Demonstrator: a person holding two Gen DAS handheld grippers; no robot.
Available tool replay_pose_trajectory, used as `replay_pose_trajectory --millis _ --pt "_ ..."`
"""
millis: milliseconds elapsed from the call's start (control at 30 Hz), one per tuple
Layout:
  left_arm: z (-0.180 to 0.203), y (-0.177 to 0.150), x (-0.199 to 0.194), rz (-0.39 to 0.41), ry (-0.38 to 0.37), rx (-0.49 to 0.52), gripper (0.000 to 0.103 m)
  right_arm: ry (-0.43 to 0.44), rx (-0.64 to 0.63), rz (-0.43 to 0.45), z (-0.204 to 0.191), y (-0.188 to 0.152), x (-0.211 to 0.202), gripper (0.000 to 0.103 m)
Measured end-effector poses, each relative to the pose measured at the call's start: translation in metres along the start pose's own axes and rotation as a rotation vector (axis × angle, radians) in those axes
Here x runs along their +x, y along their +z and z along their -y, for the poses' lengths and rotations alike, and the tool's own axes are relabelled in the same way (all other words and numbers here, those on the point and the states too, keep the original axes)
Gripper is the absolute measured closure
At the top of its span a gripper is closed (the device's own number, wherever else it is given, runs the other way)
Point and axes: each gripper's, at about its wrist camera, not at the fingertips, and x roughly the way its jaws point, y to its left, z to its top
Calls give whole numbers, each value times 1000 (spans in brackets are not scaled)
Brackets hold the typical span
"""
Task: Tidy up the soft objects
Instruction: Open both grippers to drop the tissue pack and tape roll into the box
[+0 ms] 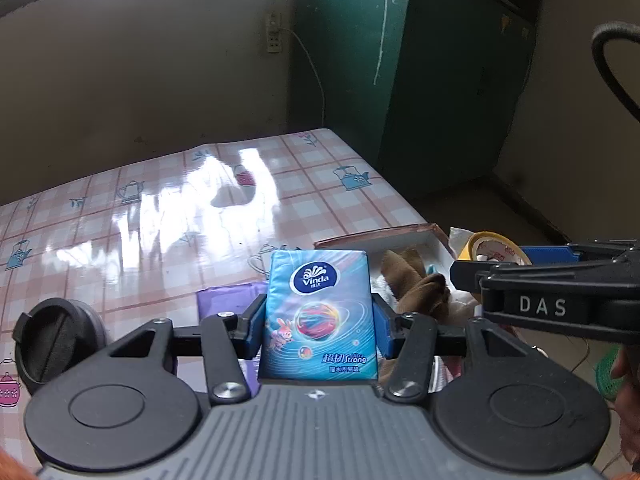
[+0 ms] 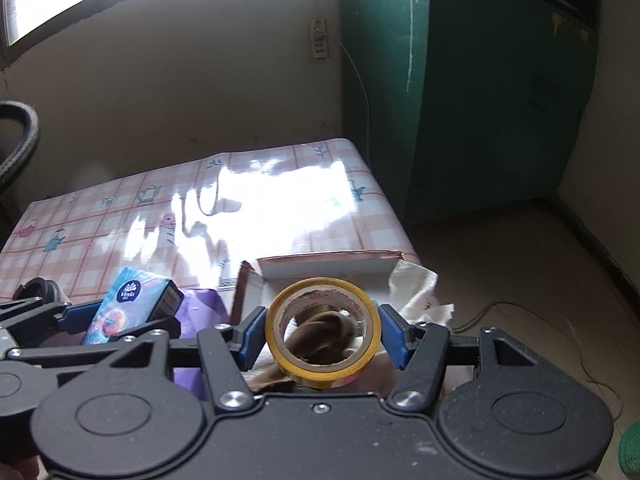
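Glossy checked tablecloth (image 1: 160, 216) meets beige wall (image 1: 140, 80), green cabinet (image 1: 420, 80).

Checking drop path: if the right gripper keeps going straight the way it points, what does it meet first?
Probably the brown cloth in the open cardboard box, seen through the tape roll the right gripper holds; depth is unclear.

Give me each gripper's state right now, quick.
Left gripper: closed on the tissue pack.
Right gripper: closed on the tape roll.
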Motion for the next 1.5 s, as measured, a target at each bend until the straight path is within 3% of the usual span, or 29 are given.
replay_pose_trajectory --millis 667,867,900,933,967,1167,1267,1333,1500 --pt "48 -11 18 -34 -111 57 50 -10 11 -41 41 1 14 32" --pt "57 -15 20 -50 -188 75 49 14 13 -54 45 5 22 31" --pt "59 -16 21 -58 -211 78 46 20 12 -52 46 5 24 26" --pt "59 -17 20 -61 -227 84 34 17 12 -48 46 5 24 23" --pt "60 -18 18 -54 -230 92 29 14 14 -47 46 5 24 22" --pt "53 -21 9 -49 -161 55 25 -31 14 -27 45 -1 10 21" --pt "48 -24 -5 -33 -86 23 20 -47 5 1 42 -6 -7 21" --pt "45 -25 -14 -29 -27 -2 7 -38 -4 7 41 -11 -19 18" --pt "37 -36 -35 -23 55 -65 1 -32 -42 -25 38 -27 -37 15"
